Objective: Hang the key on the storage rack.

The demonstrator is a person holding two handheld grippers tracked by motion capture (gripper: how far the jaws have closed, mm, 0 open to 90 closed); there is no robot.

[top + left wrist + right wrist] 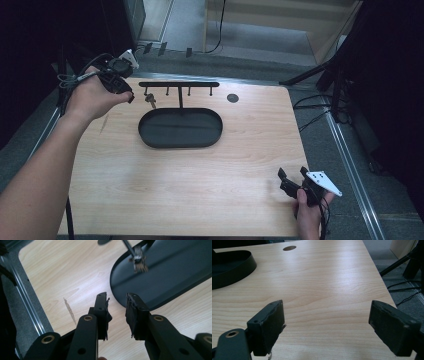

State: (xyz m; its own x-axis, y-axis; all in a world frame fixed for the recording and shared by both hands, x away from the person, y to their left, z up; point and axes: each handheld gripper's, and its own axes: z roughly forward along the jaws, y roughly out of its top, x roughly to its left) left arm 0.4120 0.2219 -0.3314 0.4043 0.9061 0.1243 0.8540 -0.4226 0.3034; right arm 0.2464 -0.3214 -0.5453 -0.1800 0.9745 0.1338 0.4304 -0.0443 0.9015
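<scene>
Keys (pixel 150 101) dangle from the leftmost hook of the black rack (pixel 179 84), just above the far-left rim of the oval tray (pixel 180 128). Left gripper (pixel 131 97) hovers right beside them at the table's (pixel 200 175) far-left corner, jaws parted by a narrow gap with nothing between (in its own view the keys (pixel 139 262) hang ahead, blurred, over the tray (pixel 160 277)). Right gripper (pixel 293 173) sits near the front-right corner, jaws spread wide and empty, well apart from the tray (pixel 229 267).

High view overhead facing forward, gripper views low and close, sharing the black tray (pixel 150 137).
</scene>
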